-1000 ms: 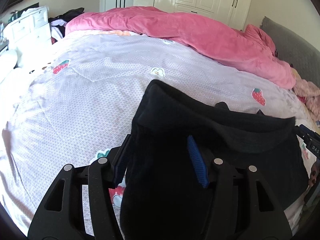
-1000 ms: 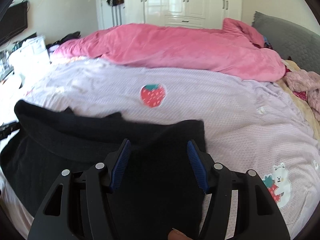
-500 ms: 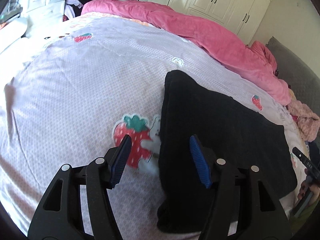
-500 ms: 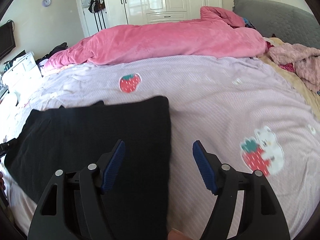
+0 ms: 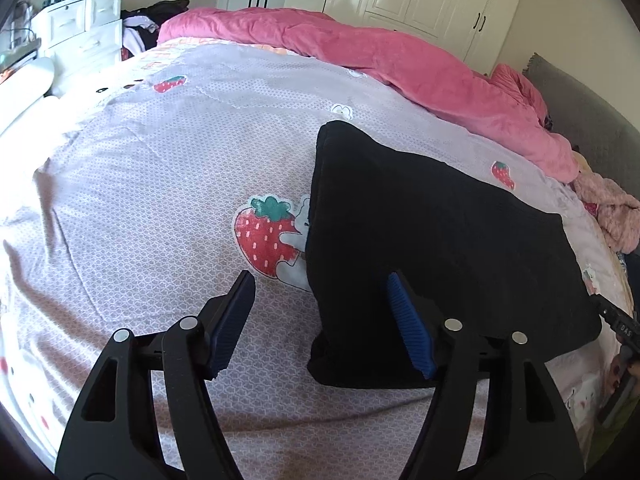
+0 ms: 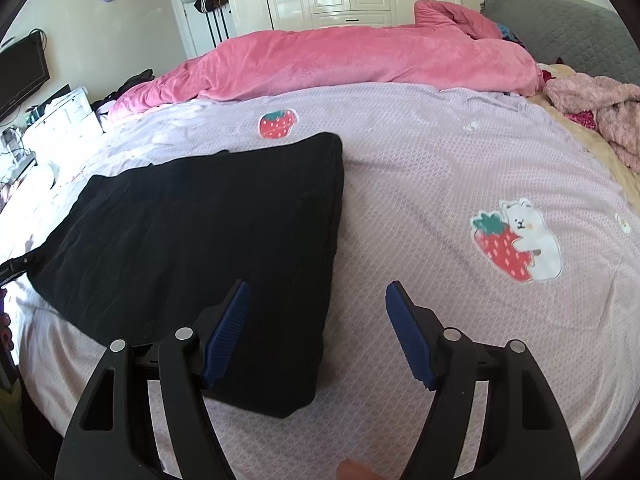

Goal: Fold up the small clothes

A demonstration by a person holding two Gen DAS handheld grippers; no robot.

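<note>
A folded black garment [image 5: 432, 240] is lying flat on the bed [image 5: 160, 184], filling the right of the left view. The left gripper [image 5: 320, 292] and right gripper [image 6: 318, 300] are hovering, jaws spread wide, gripping nothing.

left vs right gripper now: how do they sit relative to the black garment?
Left gripper straddles the black garment's left edge; right gripper straddles its right edge. The left's right finger overlaps the cloth; on the right gripper it is the left finger. Both are open, holding nothing, over the folded garment on the lilac sheet.
</note>
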